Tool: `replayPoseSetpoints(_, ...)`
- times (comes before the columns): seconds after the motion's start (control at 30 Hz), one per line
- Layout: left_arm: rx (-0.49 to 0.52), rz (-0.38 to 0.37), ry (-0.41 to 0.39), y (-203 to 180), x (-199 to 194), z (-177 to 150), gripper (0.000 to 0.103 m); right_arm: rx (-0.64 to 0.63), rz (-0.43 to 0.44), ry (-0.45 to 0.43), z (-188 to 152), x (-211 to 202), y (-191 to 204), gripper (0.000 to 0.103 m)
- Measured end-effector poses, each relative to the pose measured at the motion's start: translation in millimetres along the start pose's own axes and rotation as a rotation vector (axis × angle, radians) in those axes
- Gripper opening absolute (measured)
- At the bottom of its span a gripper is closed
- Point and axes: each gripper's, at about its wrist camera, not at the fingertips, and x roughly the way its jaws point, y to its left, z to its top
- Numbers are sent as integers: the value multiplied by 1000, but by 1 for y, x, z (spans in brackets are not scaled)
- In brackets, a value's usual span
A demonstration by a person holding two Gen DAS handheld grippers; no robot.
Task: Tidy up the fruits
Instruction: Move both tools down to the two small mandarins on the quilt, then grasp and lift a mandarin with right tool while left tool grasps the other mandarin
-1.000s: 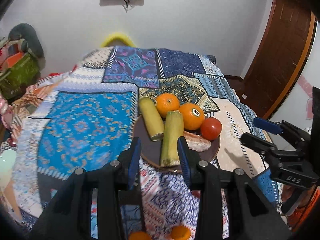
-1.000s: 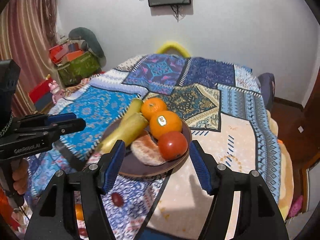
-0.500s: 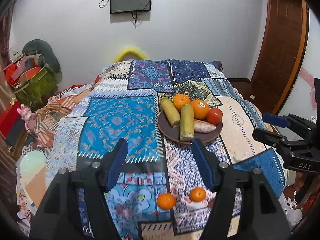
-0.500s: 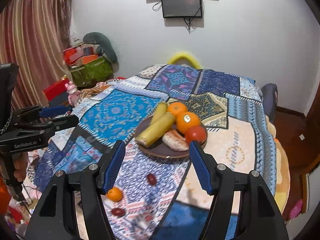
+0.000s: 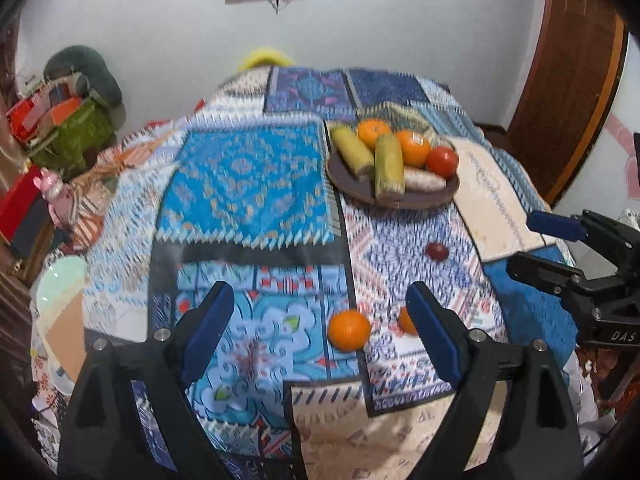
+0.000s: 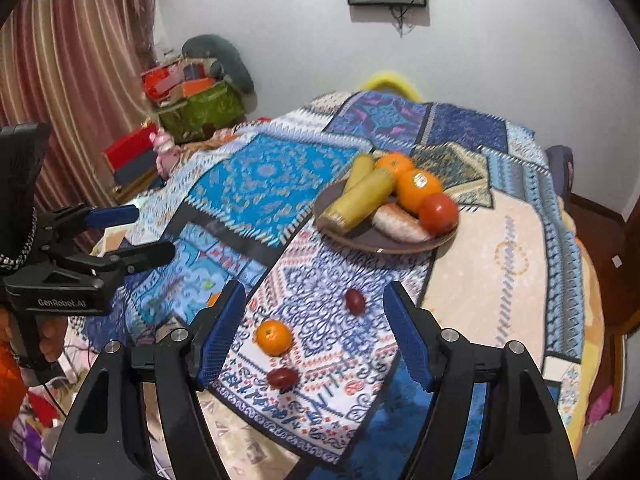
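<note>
The bed (image 5: 248, 184) is carrying everything here, patchwork spread and all, and the brown plate (image 5: 352, 184) is sitting toward its far right side, already loaded with two green-yellow stalks, two oranges, a tomato (image 5: 442, 161) and a pale root thing. Loose fruit is still lying on the spread nearer the camera: one small orange (image 5: 349, 329), a second one (image 5: 406, 320) half hidden behind the left tool's right finger, and two dark red fruits (image 6: 354, 301).

The left tool (image 5: 320, 330) has just been opening its jaws and is standing wide with nothing between the pads. The right tool (image 6: 314, 330) has been opening a little too, also empty.

I'd say the pickup is next: line one tool squarely over a loose orange, drop low, and close gently since round fruit is going to roll on soft bedding.
</note>
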Motion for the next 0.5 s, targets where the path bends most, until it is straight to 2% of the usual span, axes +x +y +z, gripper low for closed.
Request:
replayPoseSetpoints(0.4, 12, -33, 100, 8, 37, -24, 88, -27, 77, 146, -21, 53, 19, 68)
replayPoseSetpoints(0.5, 14, -50, 106, 7, 42, -26, 87, -18, 98, 174, -24, 63, 18, 63)
